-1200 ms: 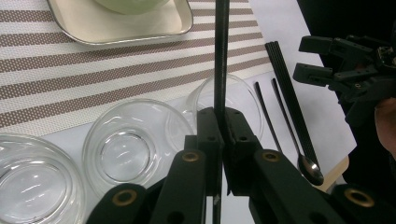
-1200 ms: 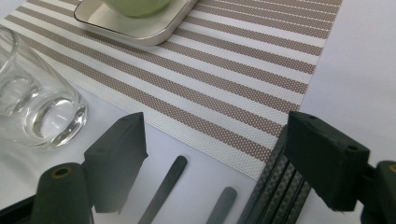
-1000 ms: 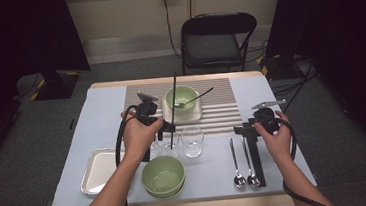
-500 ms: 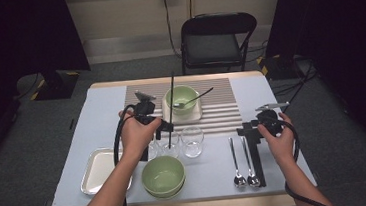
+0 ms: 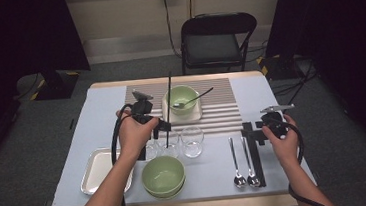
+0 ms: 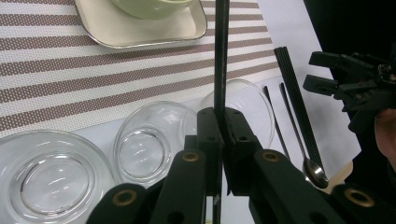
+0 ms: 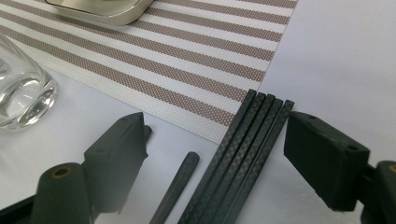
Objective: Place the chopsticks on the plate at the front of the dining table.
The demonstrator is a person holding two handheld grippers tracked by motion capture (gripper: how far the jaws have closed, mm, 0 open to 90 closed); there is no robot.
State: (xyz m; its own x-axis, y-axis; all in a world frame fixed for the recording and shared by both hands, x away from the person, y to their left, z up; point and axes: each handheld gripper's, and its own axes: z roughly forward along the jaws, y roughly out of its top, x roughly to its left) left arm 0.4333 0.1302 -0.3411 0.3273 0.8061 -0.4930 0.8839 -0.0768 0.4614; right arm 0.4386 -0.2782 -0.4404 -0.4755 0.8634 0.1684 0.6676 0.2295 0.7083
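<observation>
A: Right gripper (image 5: 254, 133) has dropped a bit toward the near edge since a second ago, now right over the far ends of the chopsticks (image 5: 256, 157). Left one hasn't shifted

B: jaw state?

A: Left gripper (image 5: 165, 128) clamped on a single black chopstick (image 5: 167, 109), holding it upright. Its own view shows the stick (image 6: 220, 56) pinched between both pads, rising straight up out of the jaws. Right is apart, jaws wide either side of the chopstick bundle (image 7: 243, 154), pads not touching it

B: where's the held stick relative to the glasses?

A: Lower tip hangs over the middle glass (image 5: 168, 144), which sits in a row with two others, just beyond the near green bowl (image 5: 163, 175). Can't tell if the tip touches the glass

B: and the rest of the sticks?

A: Flat on the table (image 5: 281, 104), right side, just beside two spoons (image 5: 241, 163). Four lying side by side, touching, in the right gripper view, with a spoon handle (image 7: 175, 186) just left of them

B: anything else on there?

A: Striped mat (image 5: 221, 104) at the far middle, with a second bowl (image 5: 183, 98) on a small tray, a spoon resting in it. Metal tray (image 5: 96, 168) near left
</observation>
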